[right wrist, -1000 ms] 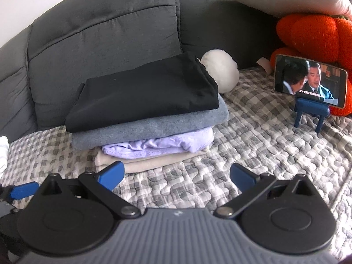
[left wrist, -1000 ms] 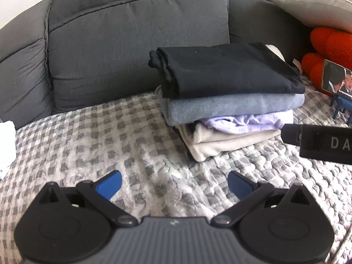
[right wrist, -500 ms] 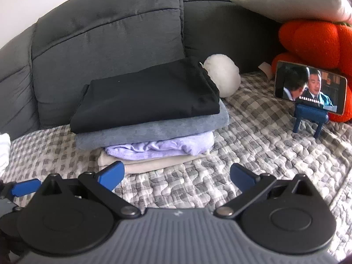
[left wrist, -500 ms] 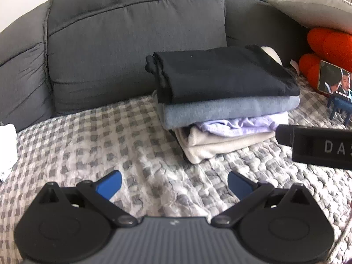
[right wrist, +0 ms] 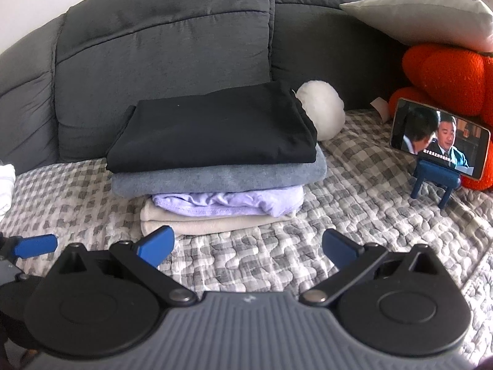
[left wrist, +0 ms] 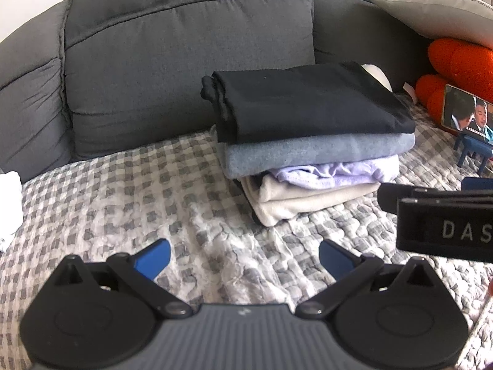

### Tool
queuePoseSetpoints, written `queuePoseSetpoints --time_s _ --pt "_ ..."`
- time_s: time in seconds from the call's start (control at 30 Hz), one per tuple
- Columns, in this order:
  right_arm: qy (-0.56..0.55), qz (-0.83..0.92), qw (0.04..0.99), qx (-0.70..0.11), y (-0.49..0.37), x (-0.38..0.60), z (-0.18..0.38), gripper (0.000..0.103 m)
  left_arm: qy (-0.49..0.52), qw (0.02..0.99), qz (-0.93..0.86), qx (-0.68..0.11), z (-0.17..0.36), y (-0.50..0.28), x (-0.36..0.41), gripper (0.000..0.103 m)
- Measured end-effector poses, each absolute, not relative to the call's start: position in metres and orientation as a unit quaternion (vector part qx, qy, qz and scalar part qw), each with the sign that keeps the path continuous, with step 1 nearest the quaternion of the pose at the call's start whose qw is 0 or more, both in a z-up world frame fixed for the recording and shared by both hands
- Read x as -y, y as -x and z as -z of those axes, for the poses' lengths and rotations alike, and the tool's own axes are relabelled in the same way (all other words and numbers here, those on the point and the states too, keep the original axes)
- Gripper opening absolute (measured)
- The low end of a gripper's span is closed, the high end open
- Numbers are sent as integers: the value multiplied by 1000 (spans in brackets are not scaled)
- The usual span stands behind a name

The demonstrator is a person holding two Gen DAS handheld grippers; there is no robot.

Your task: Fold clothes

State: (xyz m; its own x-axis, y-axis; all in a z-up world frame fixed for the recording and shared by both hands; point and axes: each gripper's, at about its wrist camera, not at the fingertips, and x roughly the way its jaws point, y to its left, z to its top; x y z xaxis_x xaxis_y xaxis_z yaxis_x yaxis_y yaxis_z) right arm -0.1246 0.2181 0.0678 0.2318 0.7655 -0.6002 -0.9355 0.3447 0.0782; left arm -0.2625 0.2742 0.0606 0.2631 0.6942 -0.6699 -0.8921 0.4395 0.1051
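A stack of folded clothes [left wrist: 311,141] [right wrist: 215,160] rests on the checked sofa cover: a black garment [right wrist: 212,126] on top, then a grey-blue one [right wrist: 215,178], a lilac one [right wrist: 228,202] and a cream one [right wrist: 200,223] at the bottom. My left gripper [left wrist: 245,257] is open, held short of the stack and to its left, with nothing between its blue fingertips. Facing the stack's front, my right gripper [right wrist: 248,246] is open and empty too. The right gripper's black body [left wrist: 443,219] shows at the right edge of the left wrist view.
Dark grey sofa back cushions [right wrist: 160,46] rise behind the stack. A white round plush [right wrist: 320,109] lies at its right rear. A phone playing video [right wrist: 439,138] stands on a small blue stand, with orange cushions [right wrist: 446,71] and a grey pillow [right wrist: 425,12] behind. White cloth [left wrist: 9,206] lies far left.
Both grippers have drawn slightly back and shifted, so the stack sits a little further off in both views. Both stay open. The stack itself has not moved.
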Motion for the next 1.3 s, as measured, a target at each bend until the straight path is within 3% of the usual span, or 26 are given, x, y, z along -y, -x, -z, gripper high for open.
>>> queuePoseSetpoints --time_s 1.3 --pt "169 -555 767 -274 128 -217 -69 103 117 785 -509 -333 -61 261 -266 102"
